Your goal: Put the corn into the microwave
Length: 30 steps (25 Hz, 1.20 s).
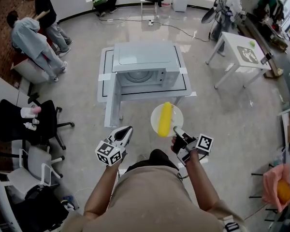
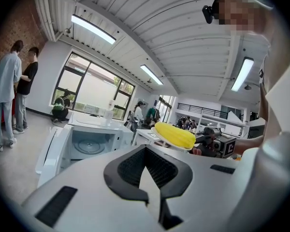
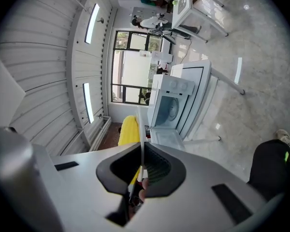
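White table (image 1: 106, 74) standing on the glossy grey floor (image 1: 232, 124), its black-lined top bearing a white microwave (image 1: 145, 57) whose door (image 1: 112, 103) hangs open at the left past the front edge; a second table (image 1: 230, 46) stands well apart at right.

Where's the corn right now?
Head view, right of centre: the corn lies on a plate held at its rim in the tongs of the right gripper, in the air short of the open microwave, not yet inside.
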Each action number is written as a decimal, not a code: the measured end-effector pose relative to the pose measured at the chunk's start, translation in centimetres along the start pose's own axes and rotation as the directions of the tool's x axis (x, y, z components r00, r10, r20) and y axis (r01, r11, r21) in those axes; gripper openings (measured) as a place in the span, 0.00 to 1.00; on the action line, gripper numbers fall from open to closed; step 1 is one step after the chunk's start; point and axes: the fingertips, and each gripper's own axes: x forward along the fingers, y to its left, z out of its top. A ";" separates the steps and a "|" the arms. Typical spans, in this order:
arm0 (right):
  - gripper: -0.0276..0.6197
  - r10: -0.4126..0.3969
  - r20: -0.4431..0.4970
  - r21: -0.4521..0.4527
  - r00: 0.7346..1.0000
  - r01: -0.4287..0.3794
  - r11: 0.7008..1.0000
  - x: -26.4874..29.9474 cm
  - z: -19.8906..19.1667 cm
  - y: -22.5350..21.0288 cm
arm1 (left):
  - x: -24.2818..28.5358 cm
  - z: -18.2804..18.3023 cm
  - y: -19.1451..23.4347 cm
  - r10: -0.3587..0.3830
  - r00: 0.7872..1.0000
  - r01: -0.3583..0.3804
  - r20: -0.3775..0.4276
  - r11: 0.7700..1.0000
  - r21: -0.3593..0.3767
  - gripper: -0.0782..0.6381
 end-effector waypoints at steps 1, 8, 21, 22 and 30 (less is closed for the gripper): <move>0.07 -0.005 -0.005 -0.003 1.000 0.005 1.000 0.2 0.1 0.1 | 0.3 0.2 -0.1 -0.010 1.000 0.010 0.001 1.000 -0.001 0.11; 0.07 0.002 -0.058 -0.017 0.998 -0.003 1.000 2.5 2.5 0.2 | 2.9 1.1 0.8 -0.006 1.000 0.006 0.003 1.000 -0.021 0.11; 0.07 -0.029 -0.184 -0.053 0.982 0.019 0.998 4.3 10.6 0.3 | 8.4 3.3 1.7 0.113 0.993 -0.114 -0.013 0.991 -0.073 0.11; 0.07 -0.029 -0.191 -0.047 0.981 0.020 0.999 4.4 11.0 0.1 | 8.8 3.4 1.8 0.121 0.993 -0.122 -0.008 0.989 -0.078 0.11; 0.07 -0.049 -0.250 -0.029 0.967 0.043 0.999 5.5 13.5 -1.5 | 11.3 3.7 2.3 0.182 0.983 -0.178 0.022 0.978 -0.105 0.11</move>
